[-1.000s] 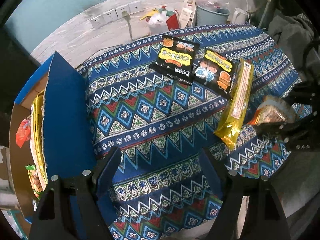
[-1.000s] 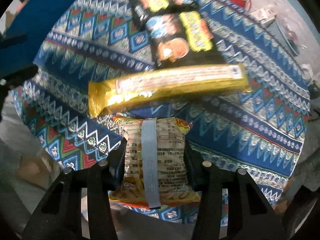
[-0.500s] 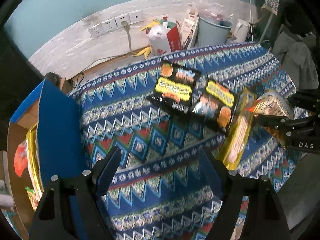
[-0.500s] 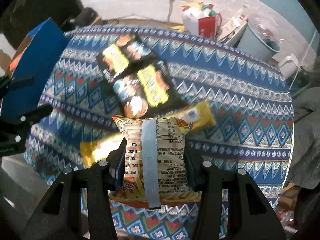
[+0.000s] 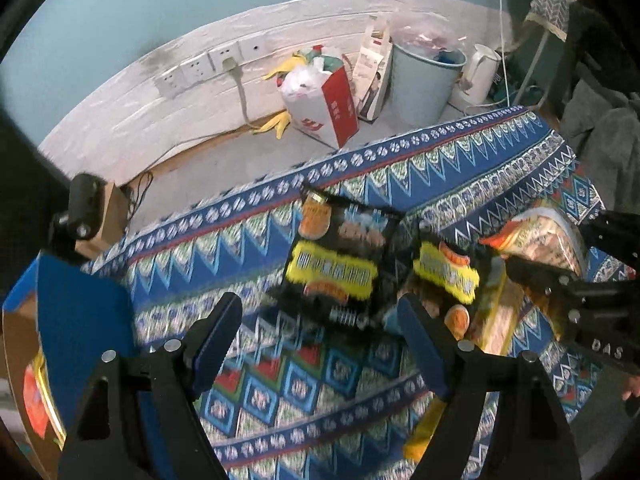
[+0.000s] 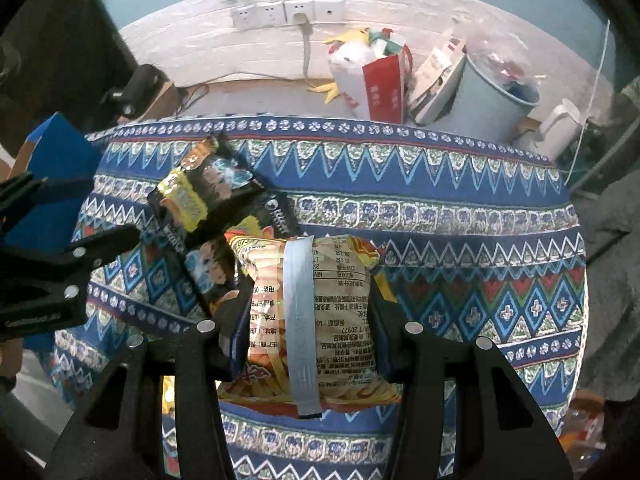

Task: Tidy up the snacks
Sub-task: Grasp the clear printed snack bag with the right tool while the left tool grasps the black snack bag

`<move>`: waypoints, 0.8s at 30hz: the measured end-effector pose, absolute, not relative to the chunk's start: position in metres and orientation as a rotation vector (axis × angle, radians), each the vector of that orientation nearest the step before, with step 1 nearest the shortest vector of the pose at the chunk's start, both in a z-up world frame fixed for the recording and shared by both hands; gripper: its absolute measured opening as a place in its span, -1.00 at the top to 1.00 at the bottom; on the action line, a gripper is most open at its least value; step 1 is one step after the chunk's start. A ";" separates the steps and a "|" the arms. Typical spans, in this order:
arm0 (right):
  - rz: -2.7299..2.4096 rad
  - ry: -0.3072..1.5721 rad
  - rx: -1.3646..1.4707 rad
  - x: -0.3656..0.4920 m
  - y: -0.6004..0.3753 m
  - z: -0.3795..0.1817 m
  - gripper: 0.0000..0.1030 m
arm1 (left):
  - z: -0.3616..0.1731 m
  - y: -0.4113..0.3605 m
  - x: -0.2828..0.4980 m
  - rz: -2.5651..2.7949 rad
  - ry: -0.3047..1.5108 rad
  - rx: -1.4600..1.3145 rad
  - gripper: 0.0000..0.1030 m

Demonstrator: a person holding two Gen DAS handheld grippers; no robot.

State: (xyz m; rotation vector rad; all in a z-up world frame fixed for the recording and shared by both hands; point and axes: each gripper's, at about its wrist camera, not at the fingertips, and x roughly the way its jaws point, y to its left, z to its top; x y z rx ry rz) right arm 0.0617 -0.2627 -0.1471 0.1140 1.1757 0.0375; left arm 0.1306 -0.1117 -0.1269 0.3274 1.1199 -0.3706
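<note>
My right gripper (image 6: 306, 292) is shut on an orange-yellow snack bag (image 6: 308, 320) with a silver seam and holds it above the patterned tablecloth (image 6: 460, 248). The bag also shows at the right of the left wrist view (image 5: 548, 236). My left gripper (image 5: 320, 320) is open and empty above the cloth (image 5: 240, 240). Two black snack packets (image 5: 340, 268) (image 5: 444, 280) lie side by side just beyond its fingers. A long gold packet (image 5: 492, 324) lies to their right. In the right wrist view the black packets (image 6: 208, 196) lie left of the held bag.
A blue-lidded cardboard box (image 5: 76, 320) holding snacks stands open at the table's left edge. Beyond the table, on the floor by the wall, are a red-and-white bag (image 5: 324, 100), a grey bin (image 5: 424, 76), a white kettle (image 5: 480, 76) and wall sockets (image 5: 208, 64).
Both grippers have risen and tilted up, so more of the floor and wall shows. The right gripper lifted the snack bag off the table. The left gripper has moved towards the black packets.
</note>
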 end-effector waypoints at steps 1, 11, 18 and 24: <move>0.036 1.177 0.119 0.063 -0.265 -0.149 0.06 | -0.129 -0.115 0.134 -0.378 1.123 0.331 -0.61; 0.024 1.199 0.165 0.068 -0.289 -0.166 0.06 | -0.169 -0.141 0.159 -0.386 1.190 0.386 -0.66; 0.028 1.202 0.185 0.070 -0.297 -0.168 0.06 | -0.192 -0.147 0.170 -0.361 1.222 0.412 -0.69; 0.039 1.211 0.173 0.074 -0.293 -0.171 0.06 | -0.200 -0.138 0.177 -0.349 1.243 0.354 -0.74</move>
